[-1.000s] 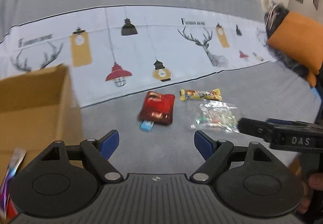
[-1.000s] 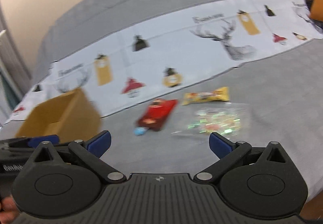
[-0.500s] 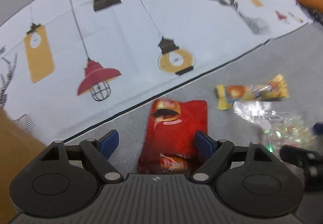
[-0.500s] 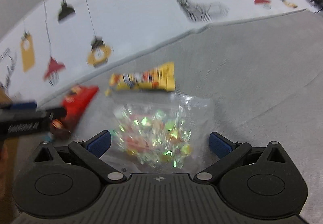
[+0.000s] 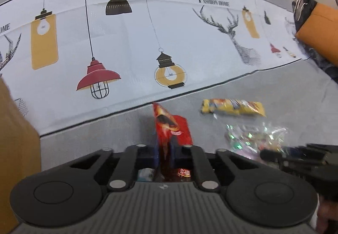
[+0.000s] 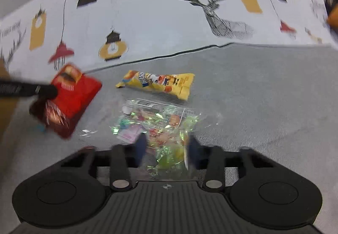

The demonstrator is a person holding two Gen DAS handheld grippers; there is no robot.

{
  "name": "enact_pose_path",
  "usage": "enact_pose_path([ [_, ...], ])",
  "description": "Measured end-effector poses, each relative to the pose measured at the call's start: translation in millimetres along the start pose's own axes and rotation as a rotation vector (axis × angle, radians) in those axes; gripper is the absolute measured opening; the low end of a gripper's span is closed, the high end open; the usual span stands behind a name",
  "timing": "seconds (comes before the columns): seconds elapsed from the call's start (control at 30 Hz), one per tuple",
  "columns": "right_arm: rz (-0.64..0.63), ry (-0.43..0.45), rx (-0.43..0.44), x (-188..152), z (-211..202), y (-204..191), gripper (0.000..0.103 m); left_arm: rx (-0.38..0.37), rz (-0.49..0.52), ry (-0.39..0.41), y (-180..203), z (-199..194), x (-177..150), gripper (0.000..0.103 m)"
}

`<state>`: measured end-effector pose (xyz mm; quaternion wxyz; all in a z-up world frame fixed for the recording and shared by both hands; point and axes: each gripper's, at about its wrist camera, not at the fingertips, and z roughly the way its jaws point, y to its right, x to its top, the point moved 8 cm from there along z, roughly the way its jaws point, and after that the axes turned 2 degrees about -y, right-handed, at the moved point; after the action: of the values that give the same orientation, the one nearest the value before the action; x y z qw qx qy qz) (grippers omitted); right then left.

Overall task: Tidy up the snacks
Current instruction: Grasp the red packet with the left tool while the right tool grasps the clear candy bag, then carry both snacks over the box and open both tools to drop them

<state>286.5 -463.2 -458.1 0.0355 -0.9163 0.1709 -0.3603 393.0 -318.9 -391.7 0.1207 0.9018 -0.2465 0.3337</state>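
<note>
My left gripper is shut on the red snack bag, which stands on edge between the fingers; the bag also shows in the right wrist view, lifted at its left end. My right gripper has its fingers closed in on the clear bag of coloured candies, which lies on the grey cover; this bag also shows in the left wrist view. A yellow snack packet lies flat just beyond the candies, and shows in the left wrist view too.
A brown cardboard box stands at the left. The grey bed cover meets a white printed sheet behind the snacks. An orange cushion lies at the far right. A small blue item lies under the red bag.
Both grippers moved down onto the snacks and closed from wide open: the left on the red bag, tipping it up on edge, the right around the candy bag.
</note>
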Motion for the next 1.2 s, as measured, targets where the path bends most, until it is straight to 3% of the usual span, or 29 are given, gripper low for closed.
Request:
enact_pose_path([
  [0.1,0.022,0.052,0.020,6.5,-19.3,3.6,0.015,-0.023,-0.011,-0.006,4.6,-16.5,-6.7,0.002],
  [0.27,-0.004,0.107,0.051,9.2,-51.9,5.5,0.013,-0.074,-0.030,-0.047,14.3,-24.1,-21.8,0.002],
  [0.33,-0.014,0.108,0.057,5.8,-60.3,5.9,0.014,-0.048,-0.035,-0.075,16.1,-17.8,-29.3,0.006],
  [0.37,-0.019,0.108,0.054,3.8,-63.3,6.8,0.014,-0.028,-0.042,-0.094,16.0,-12.9,-33.0,0.009],
  [0.4,-0.016,0.105,0.054,2.3,-64.9,9.0,0.014,-0.023,-0.056,-0.112,16.3,-7.8,-36.0,0.020],
  [0.43,-0.002,0.101,0.058,0.7,-66.2,12.9,0.014,-0.023,-0.077,-0.122,15.7,-2.2,-37.6,0.037],
  [0.5,0.023,0.096,0.063,-2.1,-67.8,20.0,0.014,0.005,-0.114,-0.125,12.9,10.5,-36.7,0.057],
  [0.6,0.054,0.097,0.066,-0.2,-68.5,32.1,0.014,0.021,-0.116,-0.143,13.7,28.7,-32.5,0.062],
  [0.63,0.065,0.095,0.070,1.1,-67.0,35.2,0.014,0.021,-0.107,-0.142,16.6,33.9,-31.2,0.070],
  [0.73,0.091,0.079,0.095,5.1,-57.6,39.5,0.014,0.051,-0.045,-0.123,28.1,45.3,-28.9,0.075],
  [0.8,0.101,0.058,0.113,6.5,-48.9,38.2,0.014,0.072,-0.026,-0.117,33.4,51.0,-28.3,0.075],
  [0.93,0.091,0.041,0.146,8.2,-40.5,27.1,0.014,0.066,-0.003,-0.103,41.6,48.8,-25.3,0.053],
  [1.03,0.028,0.071,0.146,14.1,-47.9,15.8,0.015,0.039,0.015,-0.108,46.3,41.7,-28.8,0.048],
  [1.2,0.037,0.090,0.159,18.0,-59.2,16.9,0.015,-0.021,-0.043,-0.109,43.7,20.4,-36.9,0.047],
])
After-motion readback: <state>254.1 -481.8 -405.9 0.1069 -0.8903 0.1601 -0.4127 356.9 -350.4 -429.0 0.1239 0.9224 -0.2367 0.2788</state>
